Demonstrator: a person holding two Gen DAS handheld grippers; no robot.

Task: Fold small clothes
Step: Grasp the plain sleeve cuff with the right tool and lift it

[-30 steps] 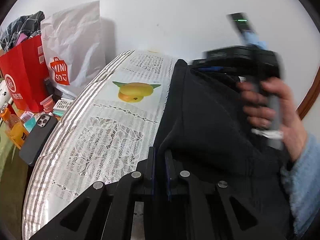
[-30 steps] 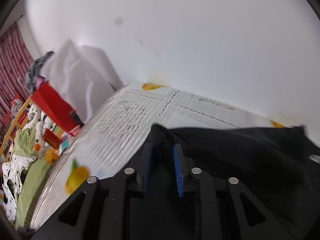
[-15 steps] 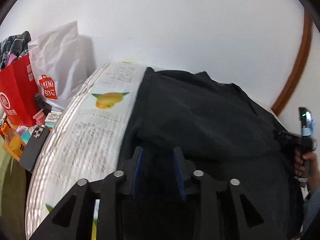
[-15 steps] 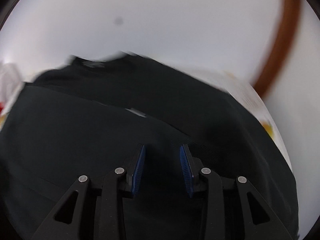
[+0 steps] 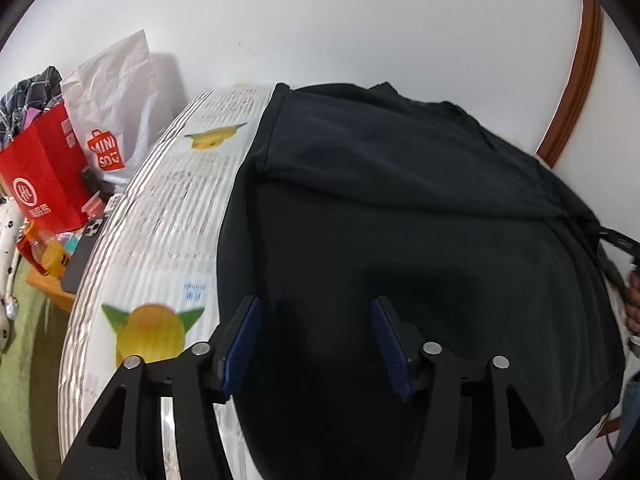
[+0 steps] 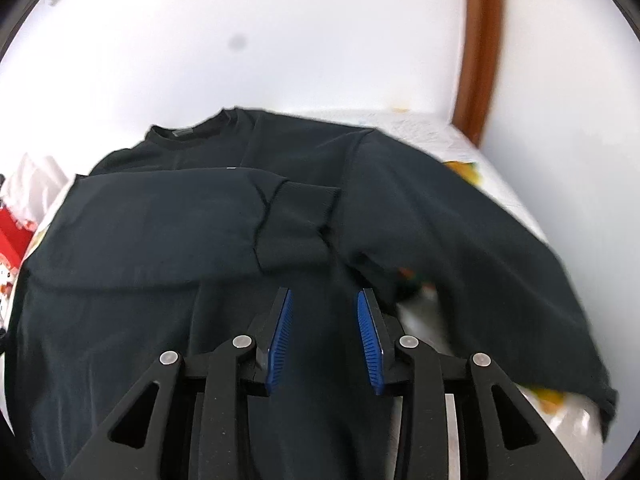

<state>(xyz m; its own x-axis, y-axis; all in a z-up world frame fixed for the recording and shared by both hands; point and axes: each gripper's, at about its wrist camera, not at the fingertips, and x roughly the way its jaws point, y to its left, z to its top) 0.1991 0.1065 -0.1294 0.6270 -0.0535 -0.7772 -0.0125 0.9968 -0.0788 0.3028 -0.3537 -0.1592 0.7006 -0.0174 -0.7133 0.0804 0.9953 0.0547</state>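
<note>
Garment: we saw a black long-sleeved sweater (image 6: 168,240) lying flat on the table (image 5: 168,216), and it covered most of the patterned cloth.
Collar: it lay at the far end of the sweater, toward the white wall (image 6: 320,40).
Folded sleeve: one sleeve (image 6: 200,208) lay across the chest of the sweater, and its ribbed cuff (image 6: 300,208) rested near the middle of the sweater.
Other sleeve: it (image 6: 500,264) was not yet folded; it spread out from the sweater toward the table edge, and its end hung a little over the edge.
Left gripper: our left gripper (image 5: 316,344) hovered over the near part of the sweater with its jaws wide apart, and it held nothing.
Right gripper: our right gripper (image 6: 324,336) was also above the near part of the sweater, with its jaws apart and empty.
Step in hand: we judged that the first sleeve fold was done and that both grippers were free.
Next move: we thought it called for a pinch on the spread sleeve near its cuff and for carrying it over the sweater body.
Beside the table: a red bag (image 5: 44,172) and a white bag (image 5: 116,96) stood well apart from the sweater.
</note>
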